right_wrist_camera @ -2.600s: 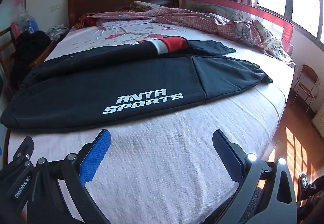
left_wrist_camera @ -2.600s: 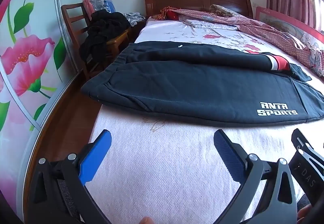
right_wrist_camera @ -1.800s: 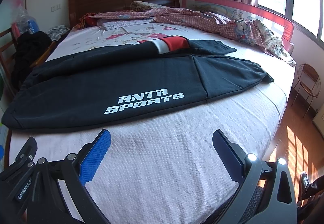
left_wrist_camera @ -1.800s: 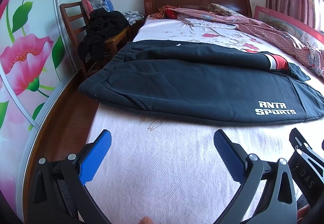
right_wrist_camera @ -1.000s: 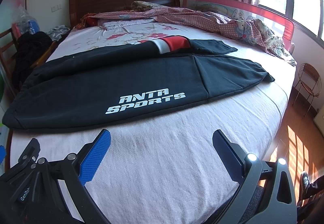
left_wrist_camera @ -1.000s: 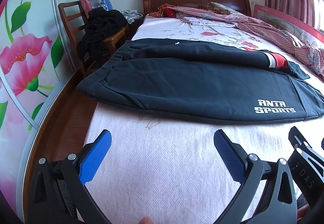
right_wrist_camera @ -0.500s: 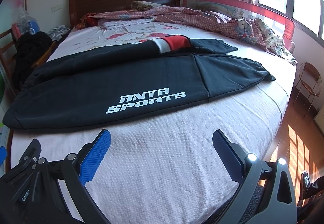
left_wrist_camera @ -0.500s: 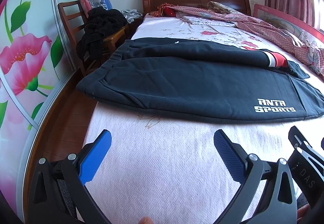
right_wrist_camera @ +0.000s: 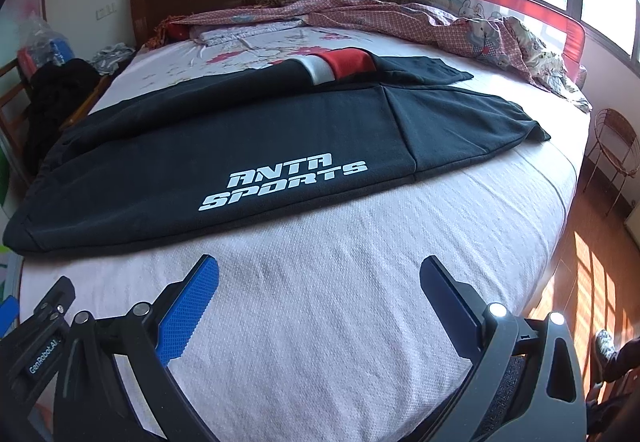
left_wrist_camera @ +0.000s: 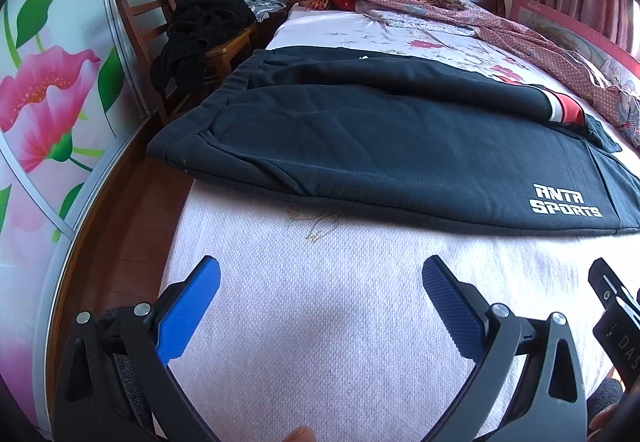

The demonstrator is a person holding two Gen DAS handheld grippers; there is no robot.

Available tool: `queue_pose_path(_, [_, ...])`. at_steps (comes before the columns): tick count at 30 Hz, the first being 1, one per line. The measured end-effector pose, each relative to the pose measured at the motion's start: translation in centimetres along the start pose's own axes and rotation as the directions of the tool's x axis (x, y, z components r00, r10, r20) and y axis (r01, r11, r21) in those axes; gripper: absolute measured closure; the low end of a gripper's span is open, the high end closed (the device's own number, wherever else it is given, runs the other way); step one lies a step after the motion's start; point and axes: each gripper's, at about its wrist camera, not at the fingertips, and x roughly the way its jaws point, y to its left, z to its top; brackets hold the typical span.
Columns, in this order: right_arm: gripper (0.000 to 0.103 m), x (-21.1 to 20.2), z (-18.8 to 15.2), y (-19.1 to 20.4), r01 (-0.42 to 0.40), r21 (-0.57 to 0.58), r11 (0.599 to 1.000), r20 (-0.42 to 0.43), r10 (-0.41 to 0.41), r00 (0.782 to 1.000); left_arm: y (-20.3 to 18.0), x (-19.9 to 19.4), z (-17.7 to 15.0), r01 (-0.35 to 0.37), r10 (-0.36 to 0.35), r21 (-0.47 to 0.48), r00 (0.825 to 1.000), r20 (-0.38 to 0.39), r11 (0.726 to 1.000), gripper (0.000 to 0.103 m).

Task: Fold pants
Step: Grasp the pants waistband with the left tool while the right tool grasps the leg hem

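Note:
Dark navy pants [left_wrist_camera: 380, 146] with white "ANTA SPORTS" lettering lie spread across the bed, waistband at the left edge, cuffs to the right. They also show in the right wrist view [right_wrist_camera: 260, 150]; a red and white band [right_wrist_camera: 340, 68] marks the far leg. My left gripper [left_wrist_camera: 320, 274] is open and empty, over bare bedspread short of the pants' near edge. My right gripper [right_wrist_camera: 318, 274] is open and empty, also short of the near edge, below the lettering. Neither touches the pants.
The white bedspread [right_wrist_camera: 340, 302] covers the near part of the bed. A crumpled patterned quilt [right_wrist_camera: 420, 18] lies at the head and far right. A wooden chair with dark clothes [left_wrist_camera: 200, 26] stands left of the bed. A wire stool [right_wrist_camera: 612, 146] stands on the floor at right.
Both grippers have drifted slightly back and up; the pants sit a little higher in both views. Both stay open. The pants have not moved.

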Motion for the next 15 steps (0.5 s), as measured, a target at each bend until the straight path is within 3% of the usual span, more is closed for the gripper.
queue_pose_path(3, [0.003, -0.1, -0.2, -0.2, -0.018, -0.008, 1.0, -0.031, 0.018, 0.999, -0.7, -0.2, 0.7, -0.109, 0.107, 0.088, 0.994, 0.024, 0.99, 0.002])
queue_pose_path(4, [0.003, -0.3, -0.3, -0.4, -0.031, -0.005, 1.0, -0.044, 0.031, 0.999, -0.6, -0.3, 1.1, -0.061, 0.06, 0.101, 0.998, 0.015, 0.993, 0.002])
queue_pose_path(5, [0.003, -0.7, -0.5, -0.8, -0.047, 0.003, 0.999, -0.05, 0.047, 0.998, -0.2, -0.3, 1.6, 0.034, -0.034, 0.084, 0.999, -0.012, 0.996, 0.002])
queue_pose_path(6, [0.003, -1.2, -0.7, -1.2, -0.059, 0.009, 0.998, -0.051, 0.06, 0.997, 0.3, 0.1, 2.1, 0.127, -0.124, 0.047, 0.99, -0.068, 0.991, 0.002])
queue_pose_path(8, [0.003, -2.0, -1.1, -1.8, -0.059, 0.0, 0.998, -0.043, 0.059, 0.997, 1.2, 1.0, 3.2, 0.275, -0.28, -0.052, 0.948, -0.15, 0.96, 0.002])
queue_pose_path(9, [0.003, -2.4, -1.3, -2.2, -0.054, -0.003, 0.999, -0.035, 0.054, 0.998, 1.8, 1.6, 3.7, 0.344, -0.362, -0.124, 0.915, -0.177, 0.931, 0.002])
queue_pose_path(11, [0.003, -2.8, -1.6, -3.0, -0.045, 0.003, 0.999, -0.029, 0.045, 0.999, 3.3, 3.3, 4.4, 0.487, -0.558, -0.319, 0.809, -0.186, 0.813, 0.002])
queue_pose_path(12, [0.003, -2.8, -1.6, -3.4, -0.041, 0.011, 0.999, -0.028, 0.041, 0.999, 4.2, 4.5, 4.3, 0.525, -0.642, -0.446, 0.749, -0.162, 0.725, 0.002])
queue_pose_path(13, [0.003, -2.8, -1.6, -3.7, -0.039, 0.022, 0.999, -0.026, 0.039, 0.999, 5.1, 5.9, 3.8, 0.518, -0.705, -0.585, 0.696, -0.136, 0.624, 0.002])
queue_pose_path(14, [0.003, -2.8, -1.6, -3.9, -0.036, 0.031, 0.999, -0.026, 0.037, 0.999, 5.8, 7.4, 3.3, 0.47, -0.739, -0.693, 0.661, -0.133, 0.546, 0.002])
queue_pose_path(15, [0.003, -2.6, -1.6, -4.1, -0.034, 0.039, 0.999, -0.03, 0.035, 0.999, 6.1, 8.7, 3.1, 0.443, -0.765, -0.751, 0.632, -0.127, 0.49, 0.002])
